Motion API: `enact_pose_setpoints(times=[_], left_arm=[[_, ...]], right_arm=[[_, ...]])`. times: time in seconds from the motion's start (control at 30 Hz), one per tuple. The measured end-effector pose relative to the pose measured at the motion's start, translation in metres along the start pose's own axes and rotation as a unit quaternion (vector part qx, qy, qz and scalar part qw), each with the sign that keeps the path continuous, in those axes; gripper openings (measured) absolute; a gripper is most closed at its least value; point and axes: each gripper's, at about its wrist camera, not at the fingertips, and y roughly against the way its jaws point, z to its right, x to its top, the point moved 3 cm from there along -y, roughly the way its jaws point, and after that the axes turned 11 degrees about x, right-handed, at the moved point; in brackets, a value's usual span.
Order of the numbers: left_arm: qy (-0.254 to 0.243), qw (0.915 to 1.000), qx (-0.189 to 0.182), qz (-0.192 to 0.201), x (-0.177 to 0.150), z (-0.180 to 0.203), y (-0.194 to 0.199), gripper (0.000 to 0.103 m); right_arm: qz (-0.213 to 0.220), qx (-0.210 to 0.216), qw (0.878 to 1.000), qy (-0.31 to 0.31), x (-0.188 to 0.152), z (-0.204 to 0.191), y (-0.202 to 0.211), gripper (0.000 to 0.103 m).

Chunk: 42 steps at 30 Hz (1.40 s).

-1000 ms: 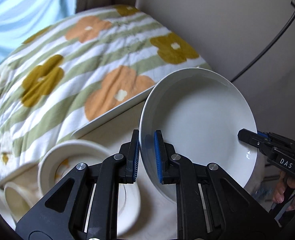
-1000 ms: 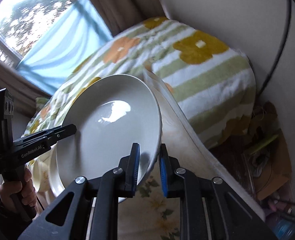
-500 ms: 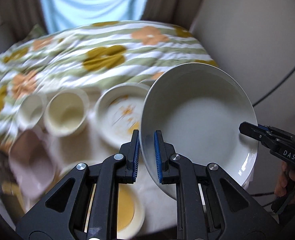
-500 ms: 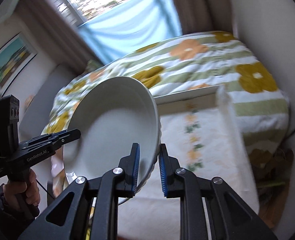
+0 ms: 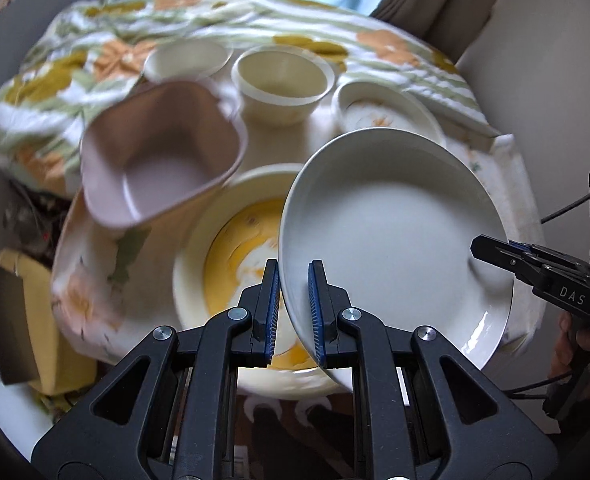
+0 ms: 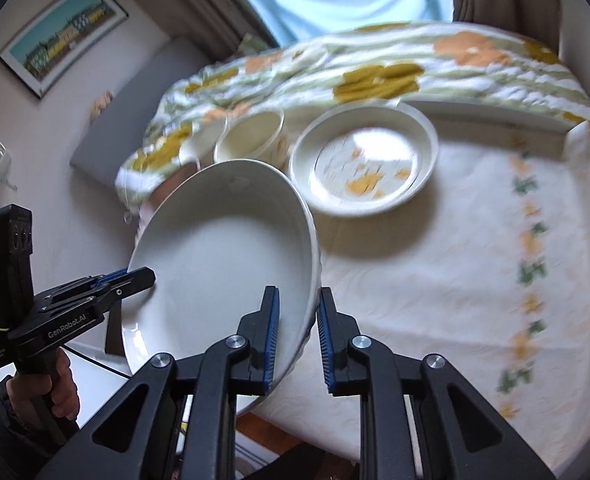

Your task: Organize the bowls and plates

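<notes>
change: vs a sec ago, view has swung off the bedspread; white plate (image 5: 395, 236) now hangs tilted over the yellow-centred plate (image 5: 231, 248) on the surface (image 6: 455, 264).
meaning: looks ready to stack.
left tool (image 5: 293, 308): pinching plate's near-left rim.
right tool (image 6: 298, 340): pinching opposite rim.

Both tongs are pointing steeply downward, the left tongs (image 5: 294, 308) and the right tongs (image 6: 297, 338) each clamping opposite rims of one plate (image 5: 395, 236).

Two grippers, right (image 6: 297, 338) at bottom centre, left (image 6: 145, 276) at lower left, clamp a tilted white plate (image 6: 231, 256) over a tablecloth (image 6: 475, 260).
</notes>
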Motion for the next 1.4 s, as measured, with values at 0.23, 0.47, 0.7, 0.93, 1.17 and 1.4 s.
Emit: enact_pose_setpoints(times=[0.23, 0.47, 0.7, 0.93, 1.17, 1.4], left_arm=[[0.018, 0.9994, -0.015, -0.024, -0.01, -0.028, -0.04, 0.012], [-0.016, 0.9995, -0.001, -0.028, -0.005, -0.024, -0.06, 0.012], [-0.054, 0.9979, 0.032, -0.019, -0.007, -0.016, -0.065, 0.012], [-0.116, 0.9874, 0.108, 0.009, -0.01, 0.002, -0.063, 0.014], [-0.15, 0.9738, 0.168, 0.029, -0.011, 0.006, -0.058, 0.014], [-0.173, 0.9635, 0.2, 0.041, -0.016, 0.01, -0.055, 0.014]], right_arm=[[-0.027, -0.036, 0.999, 0.022, -0.011, -0.013, -0.043, 0.017], [-0.033, -0.085, 0.995, 0.05, -0.01, -0.019, -0.056, 0.017], [-0.032, -0.108, 0.992, 0.053, -0.01, -0.02, -0.064, 0.017], [-0.037, -0.144, 0.985, 0.086, -0.011, -0.027, -0.073, 0.017], [-0.044, -0.17, 0.977, 0.121, -0.012, -0.036, -0.079, 0.017], [-0.047, -0.177, 0.976, 0.122, -0.014, -0.038, -0.084, 0.017]])
